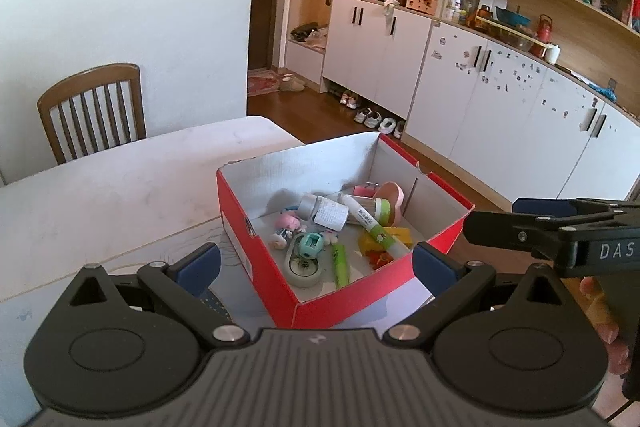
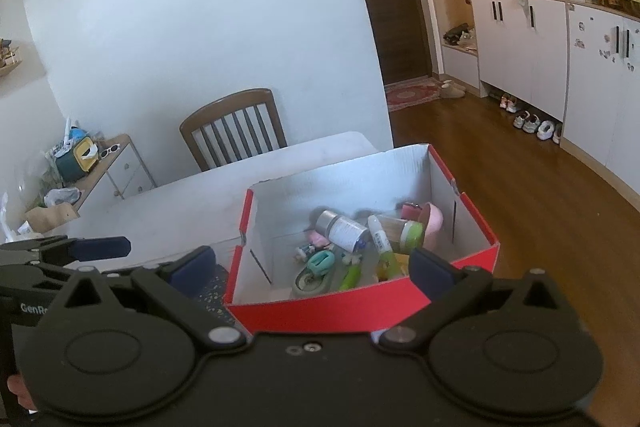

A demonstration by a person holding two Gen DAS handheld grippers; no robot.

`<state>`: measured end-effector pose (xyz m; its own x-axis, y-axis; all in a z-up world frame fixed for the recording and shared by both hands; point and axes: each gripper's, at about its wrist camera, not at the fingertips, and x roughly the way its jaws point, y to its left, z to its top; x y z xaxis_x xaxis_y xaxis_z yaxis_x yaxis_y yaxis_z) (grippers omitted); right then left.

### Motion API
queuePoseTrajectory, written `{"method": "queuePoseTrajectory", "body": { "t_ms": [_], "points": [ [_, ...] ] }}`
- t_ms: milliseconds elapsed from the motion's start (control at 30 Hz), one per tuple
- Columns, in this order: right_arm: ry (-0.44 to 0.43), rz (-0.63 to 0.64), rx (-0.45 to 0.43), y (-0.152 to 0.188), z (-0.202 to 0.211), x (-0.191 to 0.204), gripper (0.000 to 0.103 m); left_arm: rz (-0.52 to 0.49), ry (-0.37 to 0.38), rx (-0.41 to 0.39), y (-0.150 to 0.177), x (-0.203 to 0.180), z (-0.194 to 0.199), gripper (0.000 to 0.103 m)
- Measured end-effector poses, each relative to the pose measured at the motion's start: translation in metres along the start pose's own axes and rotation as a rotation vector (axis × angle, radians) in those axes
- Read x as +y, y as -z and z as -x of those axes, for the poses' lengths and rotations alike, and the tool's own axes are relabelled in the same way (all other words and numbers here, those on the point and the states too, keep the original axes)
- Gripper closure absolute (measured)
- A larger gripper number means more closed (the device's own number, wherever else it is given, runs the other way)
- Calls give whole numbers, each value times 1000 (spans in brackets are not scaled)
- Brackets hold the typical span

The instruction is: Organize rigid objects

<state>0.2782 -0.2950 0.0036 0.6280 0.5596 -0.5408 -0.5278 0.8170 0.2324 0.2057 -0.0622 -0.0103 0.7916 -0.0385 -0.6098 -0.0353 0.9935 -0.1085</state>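
White counter with a red box

We see the pale counter (image 1: pixel 120 195) carrying a red cardboard box (image 1: pixel 256 247) near its corner, with a dark speckled mat (image 2: pixel 212 291) beside it.

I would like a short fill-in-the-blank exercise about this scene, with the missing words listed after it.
1. The small objects lie inside a box whose outside is ____.
2. Behind the white table stands a wooden ____.
3. The left tongs are ____ and hold nothing.
4. Along the cabinets, several pairs of ____ stand on the floor.

Missing words: red; chair; open; shoes
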Motion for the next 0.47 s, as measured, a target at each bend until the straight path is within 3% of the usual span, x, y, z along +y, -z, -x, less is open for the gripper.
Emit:
{"method": "queuePoseTrajectory", "body": {
  "t_ms": [467],
  "points": [
    [32,-29,-2,9,1,9,0,-31,10,-15,4,6,7,0]
  ]
}}
